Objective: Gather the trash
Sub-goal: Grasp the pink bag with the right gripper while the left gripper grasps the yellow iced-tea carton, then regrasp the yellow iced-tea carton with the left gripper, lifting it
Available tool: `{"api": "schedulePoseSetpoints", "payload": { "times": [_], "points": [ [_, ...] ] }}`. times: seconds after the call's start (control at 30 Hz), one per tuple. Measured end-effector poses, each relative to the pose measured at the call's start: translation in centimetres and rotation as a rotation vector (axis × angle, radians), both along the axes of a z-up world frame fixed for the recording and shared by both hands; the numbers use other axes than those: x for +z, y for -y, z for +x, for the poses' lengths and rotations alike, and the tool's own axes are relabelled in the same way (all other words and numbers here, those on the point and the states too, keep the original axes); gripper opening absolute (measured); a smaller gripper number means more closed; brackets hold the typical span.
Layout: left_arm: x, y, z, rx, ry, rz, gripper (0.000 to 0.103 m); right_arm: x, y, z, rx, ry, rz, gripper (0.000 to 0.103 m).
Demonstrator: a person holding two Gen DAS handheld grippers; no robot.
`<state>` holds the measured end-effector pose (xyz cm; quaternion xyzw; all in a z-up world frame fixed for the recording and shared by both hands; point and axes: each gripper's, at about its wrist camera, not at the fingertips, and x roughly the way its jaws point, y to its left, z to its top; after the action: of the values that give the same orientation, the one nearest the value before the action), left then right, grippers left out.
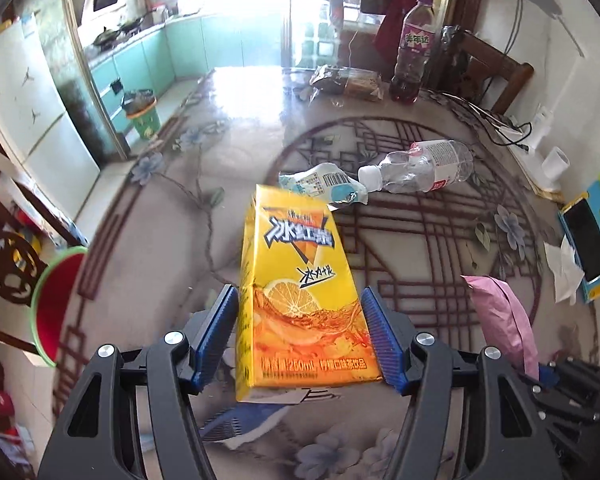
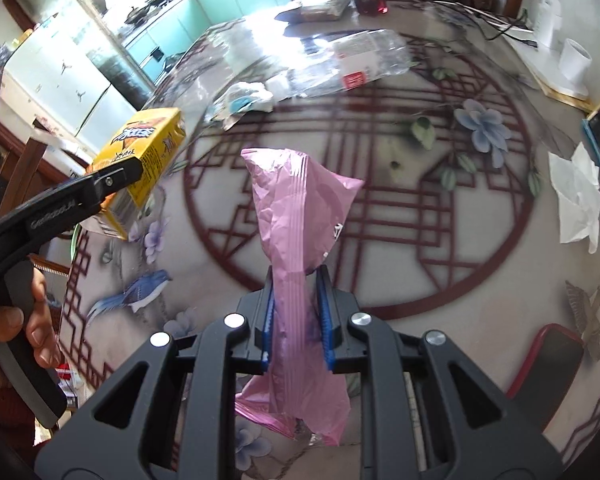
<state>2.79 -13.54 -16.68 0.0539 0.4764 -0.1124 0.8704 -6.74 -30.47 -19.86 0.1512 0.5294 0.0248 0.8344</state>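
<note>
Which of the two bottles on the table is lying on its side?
The clear bottle with the white cap lies on its side; the purple-labelled bottle stands upright farther back.

Between my left tongs point(image 1: 300, 336) I see a glossy printed-card carton point(image 1: 300, 292); my right tongs point(image 2: 296, 320) pinch crinkled pink plastic wrapper point(image 2: 296, 216) above the shiny worktop point(image 2: 440, 280).

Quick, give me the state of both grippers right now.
Left gripper: shut on the yellow drink carton.
Right gripper: shut on the pink wrapper.
</note>
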Motion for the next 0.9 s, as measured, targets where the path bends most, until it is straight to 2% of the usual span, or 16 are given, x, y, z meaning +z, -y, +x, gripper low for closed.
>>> {"api": "schedulePoseSetpoints", "payload": {
  "times": [0.03, 0.07, 0.1, 0.23, 0.3, 0.37, 0.43, 0.47, 0.5, 0.57, 0.63, 0.73, 0.83, 0.9],
  "points": [
    [0.2, -0.4, -0.2, -0.005, 0.007, 0.004, 0.060, 0.1, -0.3, 0.1, 0.010, -0.002, -0.008, 0.018],
    [0.4, -0.8, -0.5, -0.008, 0.010, 0.005, 0.047, 0.2, -0.7, 0.2, 0.022, -0.002, -0.020, 0.018],
    [0.5, -1.3, -0.6, -0.012, 0.006, 0.005, 0.024, 0.4, -1.0, 0.4, 0.031, 0.001, -0.029, 0.018],
    [0.5, -3.8, -1.2, 0.020, -0.008, -0.011, 0.024, 1.5, -1.9, 1.3, 0.045, 0.035, -0.027, 0.018],
    [0.2, -4.8, -1.3, 0.028, -0.025, -0.017, 0.010, 1.9, -2.4, 1.5, 0.045, 0.053, -0.031, 0.019],
    [-0.2, -5.6, -1.5, 0.039, -0.042, -0.009, 0.010, 2.1, -2.8, 1.8, 0.041, 0.059, -0.026, 0.019],
    [-0.6, -6.3, -1.6, 0.044, -0.062, -0.006, 0.018, 2.1, -3.1, 1.8, 0.031, 0.062, -0.021, 0.019],
    [-0.6, -6.7, -1.8, 0.049, -0.072, -0.009, 0.043, 2.2, -3.1, 1.8, 0.022, 0.064, -0.018, 0.019],
    [-0.5, -7.2, -2.0, 0.057, -0.069, -0.020, 0.062, 2.3, -3.1, 1.6, 0.016, 0.068, -0.017, 0.019],
    [-0.4, -7.5, -2.5, 0.065, -0.050, -0.043, 0.063, 2.4, -2.8, 1.4, -0.009, 0.071, -0.024, 0.019],
    [-1.0, -7.0, -2.7, 0.041, -0.073, -0.040, 0.065, 2.2, -2.0, 1.1, -0.034, 0.065, -0.030, 0.019],
    [-2.1, -5.0, -2.3, -0.023, -0.108, -0.040, 0.074, 2.0, -0.6, 0.4, -0.067, 0.052, -0.042, 0.019],
    [-2.9, -3.2, -1.8, -0.098, -0.133, 0.017, 0.075, 1.8, 0.6, -0.6, -0.097, 0.049, -0.043, 0.020],
    [-3.1, -2.5, -1.8, -0.158, -0.121, 0.053, 0.086, 1.7, 1.4, -1.3, -0.118, 0.048, -0.035, 0.020]
  ]
}}
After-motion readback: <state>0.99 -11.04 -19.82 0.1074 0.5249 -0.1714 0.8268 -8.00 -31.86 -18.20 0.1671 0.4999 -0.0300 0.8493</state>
